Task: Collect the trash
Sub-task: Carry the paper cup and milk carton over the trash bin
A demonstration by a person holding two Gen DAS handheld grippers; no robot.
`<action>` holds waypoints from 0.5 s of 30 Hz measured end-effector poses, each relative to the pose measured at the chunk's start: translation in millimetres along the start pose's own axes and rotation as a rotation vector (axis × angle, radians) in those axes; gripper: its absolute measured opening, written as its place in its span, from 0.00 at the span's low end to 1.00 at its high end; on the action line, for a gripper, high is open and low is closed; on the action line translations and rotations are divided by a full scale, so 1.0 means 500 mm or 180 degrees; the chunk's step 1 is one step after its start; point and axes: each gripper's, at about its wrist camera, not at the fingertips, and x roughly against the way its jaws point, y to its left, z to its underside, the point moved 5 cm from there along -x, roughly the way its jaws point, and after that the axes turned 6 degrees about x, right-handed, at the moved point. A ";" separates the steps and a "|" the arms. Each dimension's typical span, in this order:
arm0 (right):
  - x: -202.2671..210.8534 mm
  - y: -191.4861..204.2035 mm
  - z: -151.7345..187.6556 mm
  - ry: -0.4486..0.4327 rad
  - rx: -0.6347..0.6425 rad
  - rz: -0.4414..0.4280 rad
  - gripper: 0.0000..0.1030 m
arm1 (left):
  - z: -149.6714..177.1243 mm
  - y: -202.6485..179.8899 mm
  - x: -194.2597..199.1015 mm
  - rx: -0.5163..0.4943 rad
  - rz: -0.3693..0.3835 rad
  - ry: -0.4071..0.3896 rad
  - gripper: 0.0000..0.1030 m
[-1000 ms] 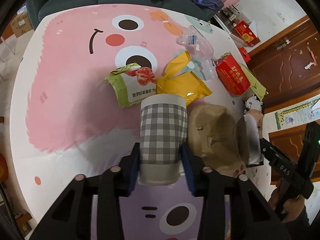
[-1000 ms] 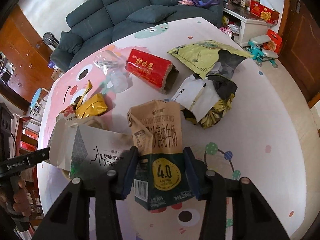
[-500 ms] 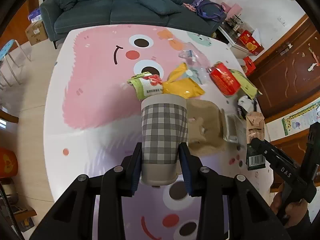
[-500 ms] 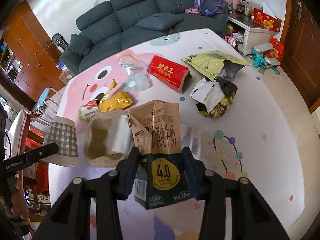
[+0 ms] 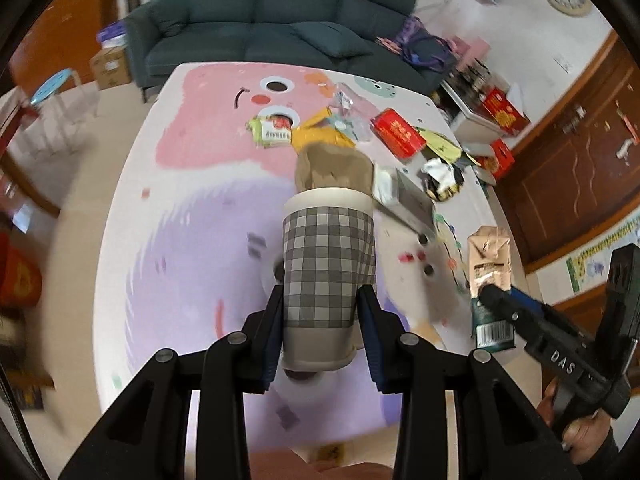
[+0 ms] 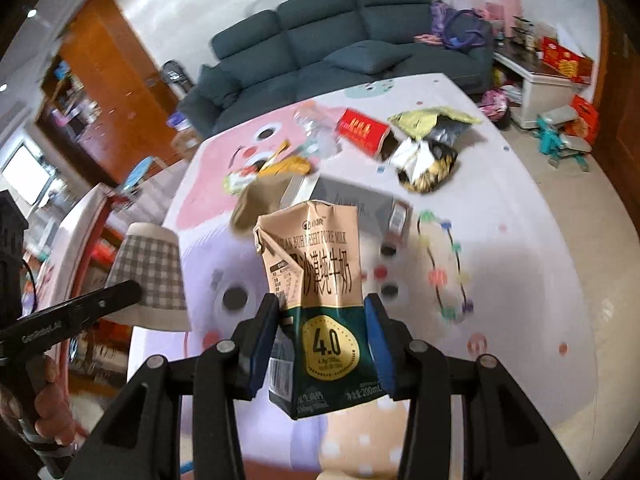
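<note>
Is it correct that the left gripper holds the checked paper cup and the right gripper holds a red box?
Not quite. The left gripper does hold the checked paper cup, but the right gripper holds a milk carton, as the right wrist view shows. The red box lies on the table.

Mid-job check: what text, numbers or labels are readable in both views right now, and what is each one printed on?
"4.0" on the yellow badge of the milk carton in the right gripper.
"PURE MILK" along the carton's top; the words before it are blurred.
"200mL" at the carton's bottom edge.
"DAS" on the right gripper's body, seen from the left wrist view.
Red box: gold characters, too blurred to read.
Checked cup: no text.
</note>
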 end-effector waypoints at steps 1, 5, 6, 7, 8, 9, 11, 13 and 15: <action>0.009 0.000 0.013 0.0012 0.0027 -0.0044 0.42 | 0.030 -0.011 0.011 0.0045 -0.0033 -0.0030 0.33; 0.062 -0.001 0.084 0.0076 0.0249 -0.0220 0.43 | 0.140 -0.042 0.042 0.0213 -0.0140 -0.0056 0.33; 0.075 0.001 0.100 0.0088 0.0310 -0.0249 0.42 | 0.165 -0.049 0.049 0.0242 -0.0168 -0.0048 0.33; 0.091 0.002 0.120 0.0097 0.0360 -0.0298 0.43 | 0.188 -0.056 0.055 0.0257 -0.0197 -0.0039 0.33; 0.103 0.002 0.137 0.0106 0.0385 -0.0340 0.43 | 0.205 -0.060 0.062 0.0261 -0.0217 -0.0034 0.33; 0.114 0.002 0.152 0.0118 0.0404 -0.0377 0.43 | 0.224 -0.067 0.069 0.0258 -0.0242 -0.0026 0.33; 0.133 0.002 0.184 0.0149 0.0423 -0.0444 0.43 | 0.262 -0.080 0.083 0.0237 -0.0305 0.0000 0.33; 0.145 0.004 0.215 0.0200 0.0427 -0.0517 0.43 | 0.295 -0.089 0.094 0.0209 -0.0352 0.0054 0.33; 0.152 0.006 0.243 0.0244 0.0422 -0.0576 0.43 | 0.327 -0.097 0.101 0.0155 -0.0397 0.0099 0.33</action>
